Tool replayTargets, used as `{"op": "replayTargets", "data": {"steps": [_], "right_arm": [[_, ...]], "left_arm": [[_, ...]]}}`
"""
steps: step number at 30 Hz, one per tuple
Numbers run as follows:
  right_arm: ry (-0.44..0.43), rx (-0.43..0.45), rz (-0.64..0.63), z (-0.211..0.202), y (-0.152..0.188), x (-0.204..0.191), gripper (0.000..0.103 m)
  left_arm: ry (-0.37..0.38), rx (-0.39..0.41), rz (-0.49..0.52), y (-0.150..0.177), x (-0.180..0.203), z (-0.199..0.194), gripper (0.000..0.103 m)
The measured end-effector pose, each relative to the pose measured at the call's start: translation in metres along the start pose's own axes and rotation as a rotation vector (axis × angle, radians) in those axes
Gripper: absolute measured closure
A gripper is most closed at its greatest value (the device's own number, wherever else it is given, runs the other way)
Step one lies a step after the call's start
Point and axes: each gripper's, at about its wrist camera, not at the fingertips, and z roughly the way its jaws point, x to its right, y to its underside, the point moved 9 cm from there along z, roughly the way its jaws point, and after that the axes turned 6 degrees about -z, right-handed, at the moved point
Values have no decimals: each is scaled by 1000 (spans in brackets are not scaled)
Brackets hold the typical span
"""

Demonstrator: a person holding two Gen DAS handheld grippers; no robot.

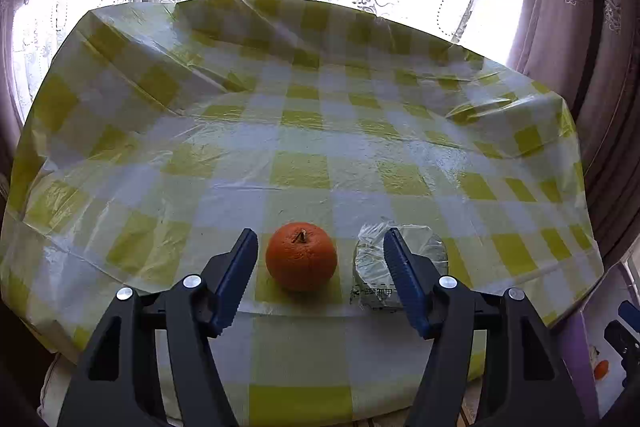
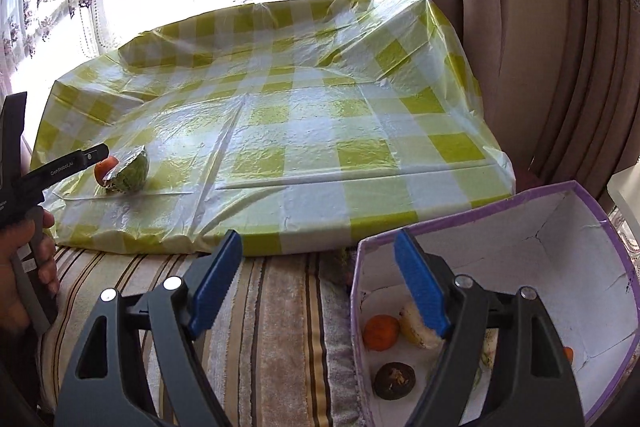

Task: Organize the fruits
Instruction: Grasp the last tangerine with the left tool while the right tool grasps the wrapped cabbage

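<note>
An orange [image 1: 301,256] with a stem sits near the front edge of the table with the yellow-checked cloth [image 1: 280,131]. A plastic-wrapped melon piece [image 1: 370,259] lies just right of it. My left gripper [image 1: 320,259] is open, its blue fingers either side of the orange, not touching it. In the right wrist view the orange [image 2: 105,169] and the wrapped melon [image 2: 130,171] show at far left behind the left gripper. My right gripper [image 2: 318,281] is open and empty, above the left rim of a purple box [image 2: 576,195] holding several fruits.
The box holds a small orange [image 2: 381,332], a dark round fruit [image 2: 394,380] and a pale yellow piece [image 2: 412,325]. It stands on a striped cushion [image 2: 260,327] in front of the table. Curtains [image 2: 540,27] hang behind and to the right.
</note>
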Motion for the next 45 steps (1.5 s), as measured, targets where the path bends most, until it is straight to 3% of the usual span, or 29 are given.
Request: {"op": "replayTargets", "data": {"steps": [8,15,18,34,45], "right_arm": [[-64,0,-64,12,-2,-47,24],[-120,1,-120,24,-12,-87,24],[-149,9,-136,27,-21,-103,24],[-237,-17,-208,65,-40,-184,23],[-271,-59,-190,88,-52,-216,23]], "left_arm": [[-9,-107,-53,11,-17,26,51],[41,-130,-92,11,-22,33,49],[86,-136,-110,12,-21,33,56],[63,-116,-141,14,-38,21,59],[6,-44,-201,10,-64,2,60]]}}
